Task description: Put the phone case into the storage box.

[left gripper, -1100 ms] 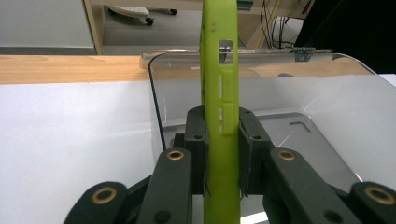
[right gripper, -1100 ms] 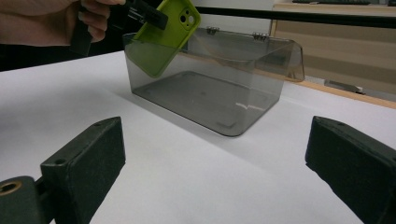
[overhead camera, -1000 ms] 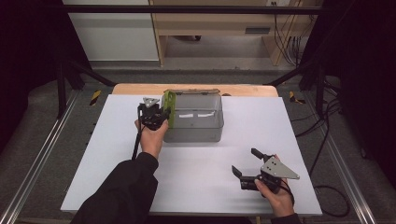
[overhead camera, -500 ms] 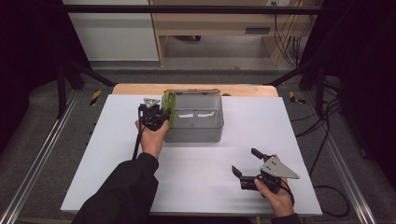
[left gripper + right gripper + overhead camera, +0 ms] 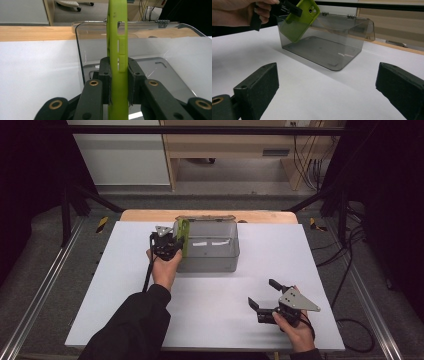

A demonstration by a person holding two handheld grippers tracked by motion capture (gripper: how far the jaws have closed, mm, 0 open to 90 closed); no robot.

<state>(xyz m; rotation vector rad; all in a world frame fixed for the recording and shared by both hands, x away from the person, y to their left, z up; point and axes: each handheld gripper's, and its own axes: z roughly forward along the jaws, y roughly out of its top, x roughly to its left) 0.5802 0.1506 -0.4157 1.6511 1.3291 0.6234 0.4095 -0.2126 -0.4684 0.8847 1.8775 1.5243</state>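
White tabletop [image 5: 125,285] spreads under both my hands, with a wooden edge [image 5: 145,215] along its far side. My left gripper [image 5: 172,244] is clamped on a green phone case [image 5: 117,50], holding it on edge over the left end of the clear smoky box [image 5: 215,262], partly inside it. The box's lid [image 5: 367,27] hangs open at the far side. My right gripper [image 5: 264,301] rests near the right front corner, its jaws spread wide and grasping nothing.
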